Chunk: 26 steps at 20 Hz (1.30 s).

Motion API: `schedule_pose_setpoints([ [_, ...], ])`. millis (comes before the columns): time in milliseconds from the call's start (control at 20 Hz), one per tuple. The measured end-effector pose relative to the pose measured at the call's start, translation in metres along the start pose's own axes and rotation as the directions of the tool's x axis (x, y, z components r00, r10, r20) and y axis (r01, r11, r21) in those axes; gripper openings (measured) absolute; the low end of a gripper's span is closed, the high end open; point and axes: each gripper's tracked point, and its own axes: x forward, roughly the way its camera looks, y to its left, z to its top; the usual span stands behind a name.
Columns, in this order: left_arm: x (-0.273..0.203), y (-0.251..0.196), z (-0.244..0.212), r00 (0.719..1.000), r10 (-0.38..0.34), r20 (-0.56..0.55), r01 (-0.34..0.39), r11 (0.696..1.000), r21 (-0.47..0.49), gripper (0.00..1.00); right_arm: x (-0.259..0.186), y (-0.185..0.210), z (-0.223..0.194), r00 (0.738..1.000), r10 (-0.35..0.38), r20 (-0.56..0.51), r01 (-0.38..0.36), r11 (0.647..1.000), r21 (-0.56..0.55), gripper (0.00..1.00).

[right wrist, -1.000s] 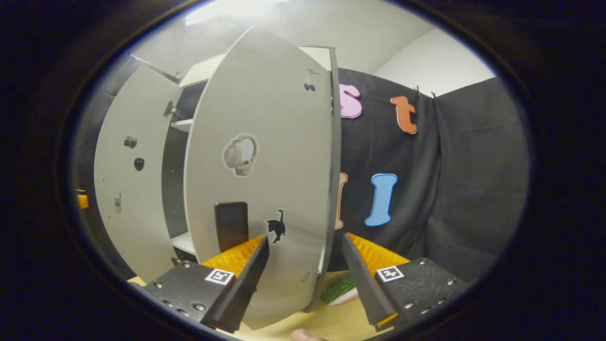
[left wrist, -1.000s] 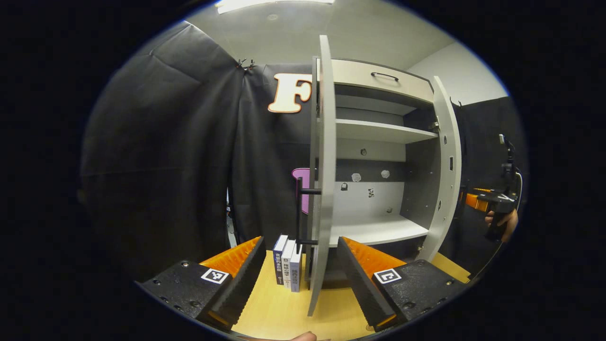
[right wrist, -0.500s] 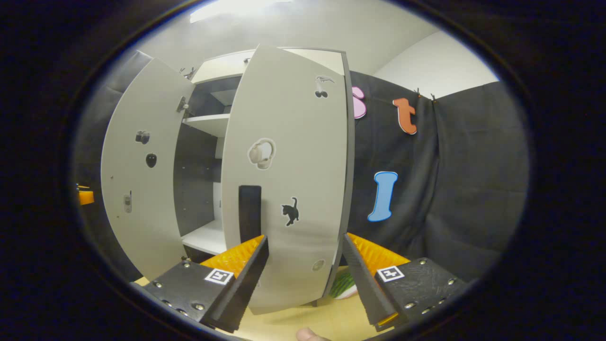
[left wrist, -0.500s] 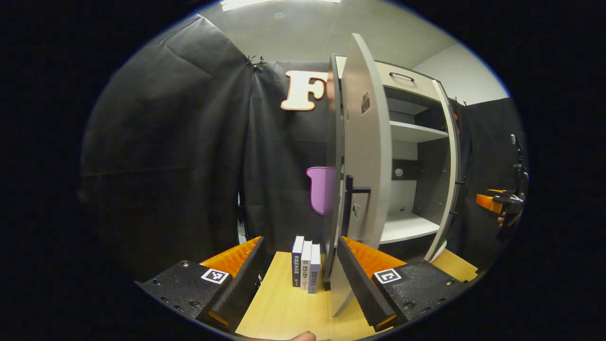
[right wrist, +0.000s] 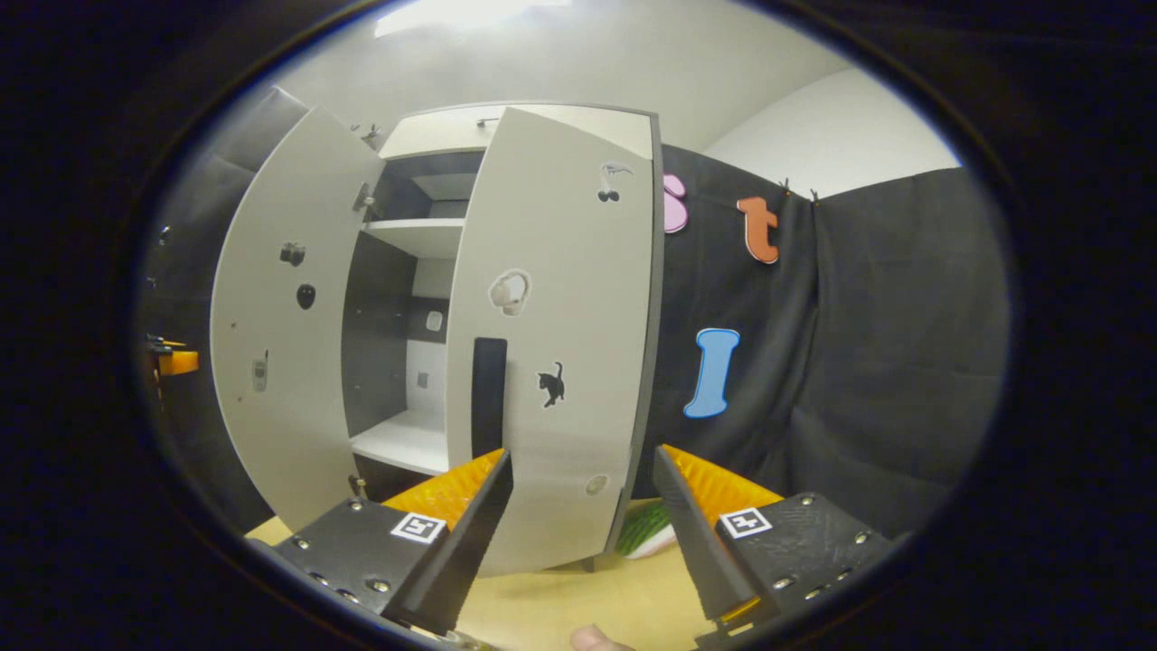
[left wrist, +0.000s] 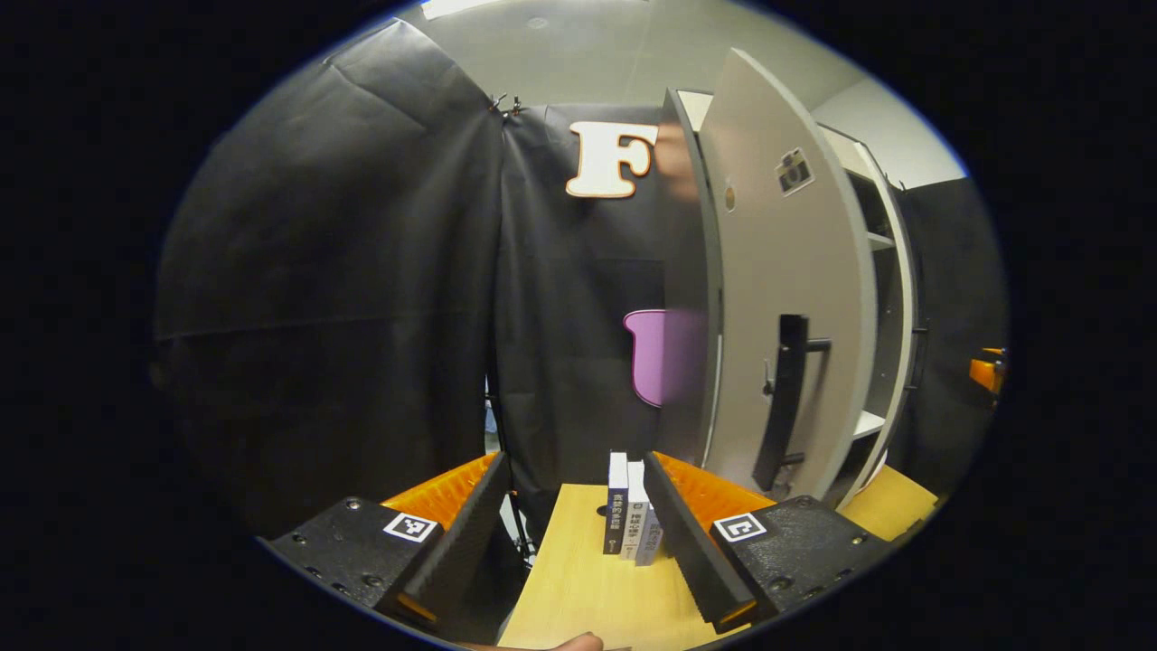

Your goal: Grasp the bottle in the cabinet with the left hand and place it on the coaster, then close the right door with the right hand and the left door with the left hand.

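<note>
Swung further shut since a second ago: left door (left wrist: 786,298) and right door (right wrist: 556,344), both ajar on cabinet (right wrist: 434,145); stiff, light on hinges, best pushed near handle (left wrist: 785,402). Left gripper (left wrist: 574,524), right gripper (right wrist: 583,529) wide, empty. Bottle unseen

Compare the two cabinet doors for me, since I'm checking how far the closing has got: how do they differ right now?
In the right gripper view, the right door is swung nearly shut, while the left door stands wide open. The right door shows its outer face with a dark bar handle; the left door shows its inner face. Both are pale grey, carry small stickers, and neither is fully closed.
</note>
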Motion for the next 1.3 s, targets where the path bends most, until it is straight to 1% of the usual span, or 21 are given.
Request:
schedule_pose_setpoints([
  [50,0.007,0.005,0.000,1.000,0.010,0.002,-0.010,1.000,0.002,0.96,-0.003,-0.005,-0.001,1.000,-0.010,-0.005,0.010,1.000,-0.005,0.95],
  [100,0.014,0.011,0.000,1.000,0.022,0.003,-0.022,1.000,0.000,0.93,-0.006,-0.010,-0.004,1.000,-0.015,-0.009,0.015,1.000,-0.005,0.92],
  [150,0.021,0.012,0.000,1.000,0.023,0.004,-0.023,1.000,-0.016,0.93,-0.010,-0.014,-0.006,1.000,-0.021,-0.014,0.021,1.000,-0.003,0.97],
  [250,0.032,0.005,0.001,1.000,0.003,0.004,-0.003,1.000,-0.023,0.96,-0.018,-0.027,-0.010,0.999,-0.039,-0.025,0.039,0.999,-0.011,0.92],
  [300,0.037,0.003,0.007,1.000,-0.002,0.025,0.003,1.000,-0.015,0.96,-0.022,-0.032,-0.012,0.998,-0.047,-0.031,0.046,0.999,-0.018,0.92],
  [350,0.044,0.000,0.014,0.999,-0.005,0.040,0.005,1.000,-0.008,0.99,-0.026,-0.038,-0.014,0.998,-0.054,-0.035,0.053,0.998,-0.023,0.92],
  [400,0.048,-0.007,0.015,0.999,-0.020,0.033,0.021,1.000,-0.008,0.92,-0.028,-0.043,-0.016,0.998,-0.058,-0.038,0.057,0.998,-0.029,0.95],
  [450,0.050,-0.018,0.018,0.998,-0.047,0.033,0.047,0.999,-0.015,0.96,-0.029,-0.047,-0.017,0.997,-0.062,-0.041,0.061,0.998,-0.036,0.92],
  [500,0.051,-0.030,0.022,0.996,-0.077,0.033,0.078,0.997,-0.018,0.96,-0.031,-0.053,-0.018,0.997,-0.067,-0.044,0.065,0.997,-0.038,0.92],
  [600,0.051,-0.058,0.031,0.989,-0.144,0.042,0.144,0.990,-0.004,0.96,-0.033,-0.060,-0.022,0.996,-0.071,-0.052,0.069,0.997,-0.027,0.92],
  [650,0.049,-0.074,0.032,0.982,-0.184,0.044,0.183,0.983,0.007,0.96,-0.032,-0.063,-0.024,0.996,-0.071,-0.057,0.070,0.997,-0.018,0.95],
  [700,0.048,-0.089,0.032,0.977,-0.208,0.037,0.207,0.978,0.028,0.93,-0.032,-0.066,-0.026,0.996,-0.071,-0.059,0.071,0.997,-0.010,0.95],
  [750,0.042,-0.088,0.035,0.978,-0.201,0.047,0.199,0.979,0.052,0.99,-0.032,-0.070,-0.026,0.996,-0.072,-0.060,0.071,0.997,-0.007,0.95],
  [800,0.044,-0.092,0.039,0.977,-0.205,0.058,0.201,0.978,0.056,0.87,-0.033,-0.073,-0.027,0.996,-0.073,-0.060,0.073,0.997,-0.005,0.95],
  [850,0.043,-0.100,0.035,0.975,-0.215,0.051,0.213,0.976,0.030,0.87,-0.032,-0.076,-0.027,0.996,-0.072,-0.056,0.072,0.997,-0.001,0.92],
  [950,0.037,-0.116,0.026,0.968,-0.253,0.009,0.253,0.967,-0.035,0.87,-0.028,-0.083,-0.025,0.996,-0.071,-0.051,0.071,0.997,0.012,0.95],
  [1000,0.036,-0.119,0.027,0.969,-0.245,0.004,0.245,0.969,-0.034,0.87,-0.026,-0.087,-0.024,0.996,-0.070,-0.046,0.071,0.997,0.019,0.95],
  [1100,0.033,-0.122,0.039,0.976,-0.216,0.035,0.216,0.976,0.000,0.88,-0.021,-0.091,-0.022,0.997,-0.064,-0.038,0.065,0.997,0.032,0.95],
  [1150,0.033,-0.126,0.040,0.978,-0.202,0.047,0.202,0.979,0.003,0.88,-0.019,-0.093,-0.023,0.997,-0.059,-0.040,0.060,0.998,0.035,0.92],
  [1200,0.033,-0.128,0.038,0.979,-0.199,0.039,0.199,0.980,0.002,0.88,-0.016,-0.095,-0.022,0.997,-0.053,-0.048,0.055,0.998,0.036,0.95],
  [1300,0.031,-0.130,0.037,0.981,-0.190,0.031,0.191,0.982,-0.014,0.88,-0.012,-0.101,-0.015,0.999,-0.035,-0.041,0.037,0.998,0.046,0.95],
])
